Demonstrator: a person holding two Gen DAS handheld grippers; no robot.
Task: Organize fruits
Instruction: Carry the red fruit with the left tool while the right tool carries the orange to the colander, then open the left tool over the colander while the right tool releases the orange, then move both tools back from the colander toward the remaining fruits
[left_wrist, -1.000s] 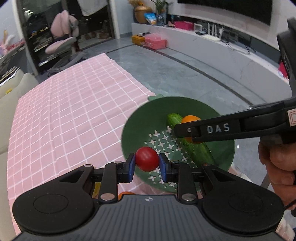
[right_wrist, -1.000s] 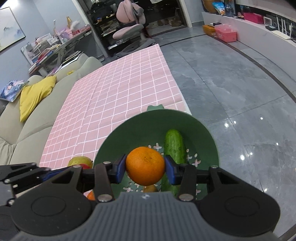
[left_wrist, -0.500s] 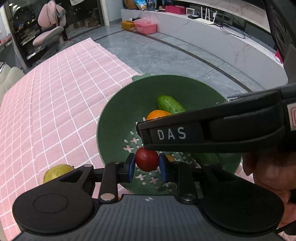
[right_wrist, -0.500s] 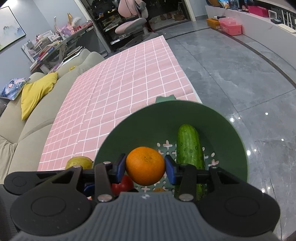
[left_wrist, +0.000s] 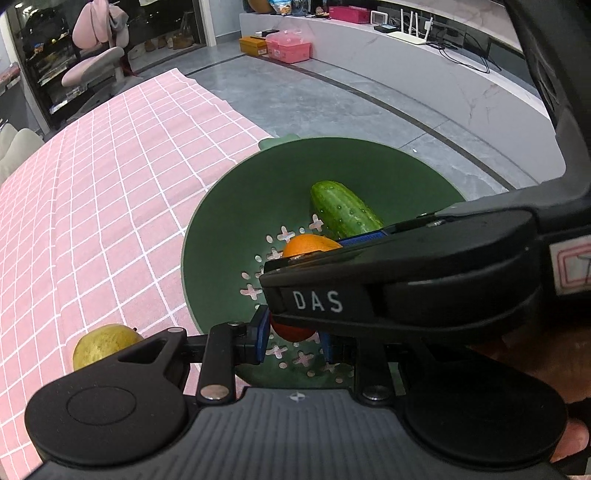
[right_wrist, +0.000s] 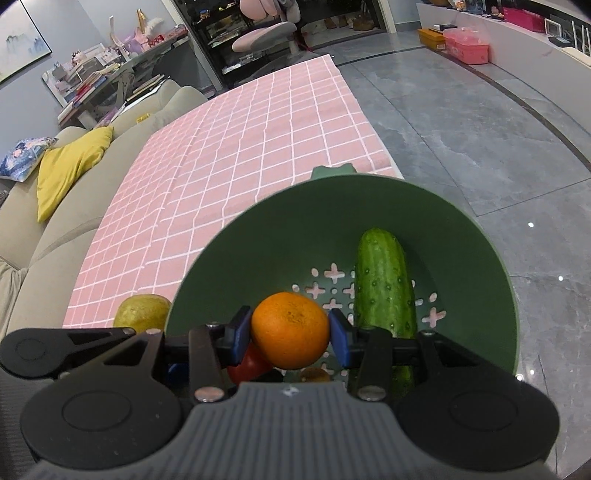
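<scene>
Orange (right_wrist: 290, 329) dimpled, round; cucumber (right_wrist: 384, 284) bumpy; colander (right_wrist: 258, 236) smooth w/ cross-cut holes.

left gripper (left_wrist: 293, 339) — black, blue pads | right gripper (right_wrist: 290, 334) — black (white "DAS"), silver screws

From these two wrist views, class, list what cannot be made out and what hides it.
- Left wrist: most of the tomato, behind the right gripper.
- Left wrist: cucumber's near end, same cover.
- Right wrist: small brownish item under the orange, unidentifiable.
- Both: pear partly hidden.
</scene>
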